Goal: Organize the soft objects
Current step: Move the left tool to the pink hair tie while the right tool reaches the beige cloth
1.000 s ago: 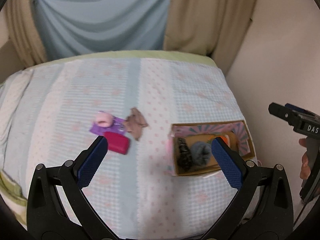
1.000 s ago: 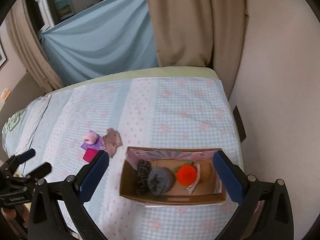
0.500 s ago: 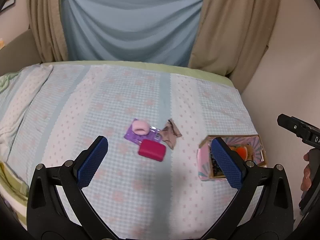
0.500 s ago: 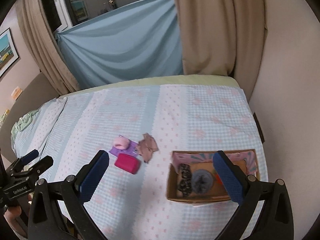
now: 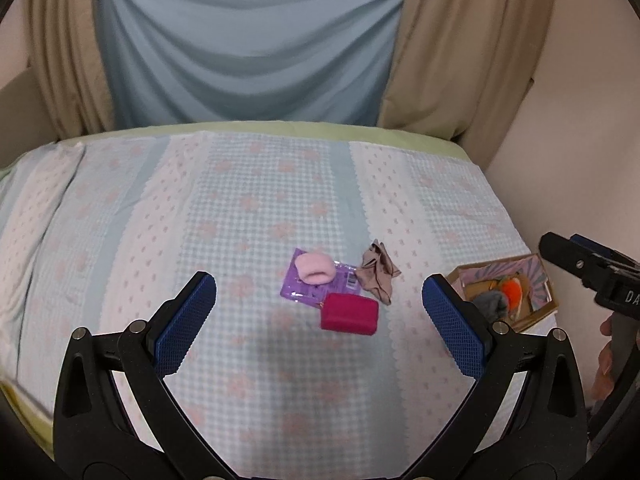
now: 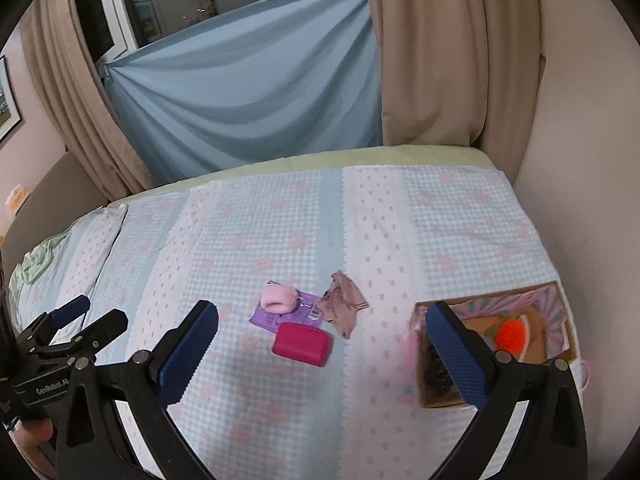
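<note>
On the bed lie a pink fluffy roll [image 5: 315,272] [image 6: 278,299] on a purple packet [image 5: 308,288] [image 6: 280,314], a crumpled beige cloth [image 5: 377,272] [image 6: 343,307] and a magenta pouch [image 5: 349,313] [image 6: 302,344]. A cardboard box [image 5: 538,312] [image 6: 426,390] at the right holds a grey ball [image 5: 494,306], an orange pompom [image 5: 513,291] [image 6: 509,333] and a dark item. My left gripper [image 5: 318,322] is open and empty, above the bed near the pouch. My right gripper [image 6: 320,354] is open and empty.
The bed has a light blue and pink checked cover [image 5: 240,208]. A blue sheet [image 5: 248,48] and beige curtains [image 5: 460,40] hang behind it. A wall [image 6: 580,160] runs along the right side. A green cloth [image 6: 36,258] lies at the far left.
Both cameras have swung left and pulled back. The loose items now sit between the fingers in each view and the box has shifted to the right edge. Nothing was grasped.
</note>
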